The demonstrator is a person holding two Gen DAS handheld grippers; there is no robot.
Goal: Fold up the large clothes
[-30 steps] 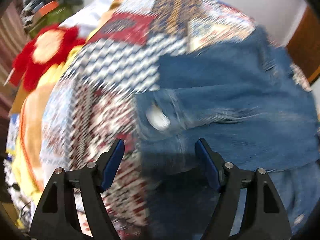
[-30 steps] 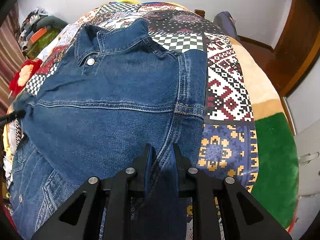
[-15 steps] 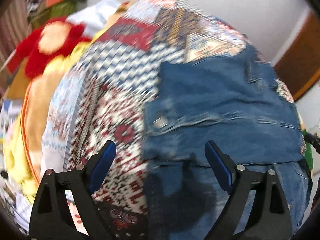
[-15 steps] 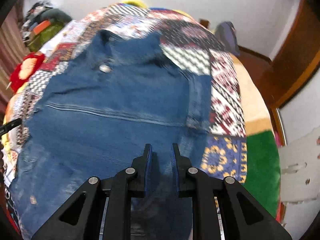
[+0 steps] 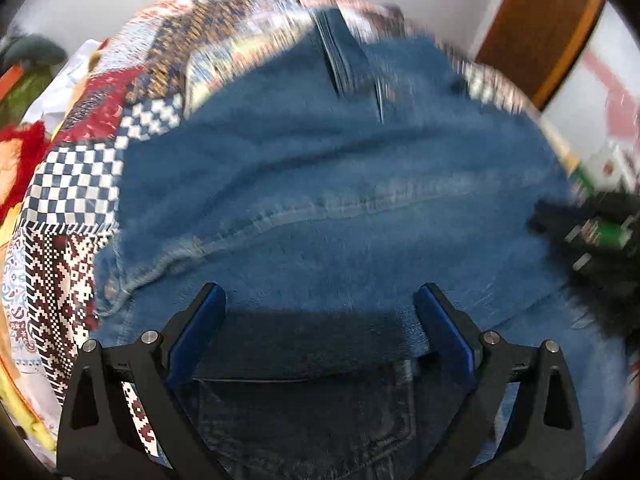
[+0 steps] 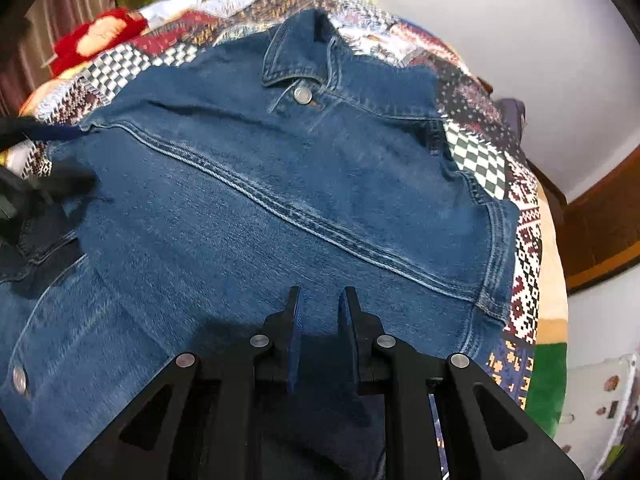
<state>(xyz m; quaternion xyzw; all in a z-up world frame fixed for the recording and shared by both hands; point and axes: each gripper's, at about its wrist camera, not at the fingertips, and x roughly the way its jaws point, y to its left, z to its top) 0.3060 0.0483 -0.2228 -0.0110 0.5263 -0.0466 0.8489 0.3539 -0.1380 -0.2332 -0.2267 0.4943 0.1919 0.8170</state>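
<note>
- Left gripper (image 5: 320, 308) hovers over the denim jacket (image 5: 340, 200) with its jaws spread wide and opening further; denim lies below the gap, but the blue pads (image 5: 200, 332) press on nothing.
- Right gripper (image 6: 319, 312) has its jaws drawn almost together; whether a fold of denim is pinched between them is hard to tell, since shadow covers the cloth there.
- One jacket, spread flat across the patchwork quilt (image 6: 524, 248), fills most of both views; its collar (image 6: 298, 52) lies at the far end.
- Two metal buttons show in the right wrist view: one under the collar (image 6: 303, 95), one near the lower left edge (image 6: 19, 376).
- Left wrist view is smeared by motion, so seams and quilt patterns there blur; a dark shape at its right edge (image 5: 592, 248) cannot be made out.
- Jacket's lower part is cut off by the frame and the gripper bodies.
- One red plush toy (image 6: 96, 38) lies beyond the quilt's far left corner, partly cropped.
- A wooden door frame (image 6: 600, 216) stands at the right.
</note>
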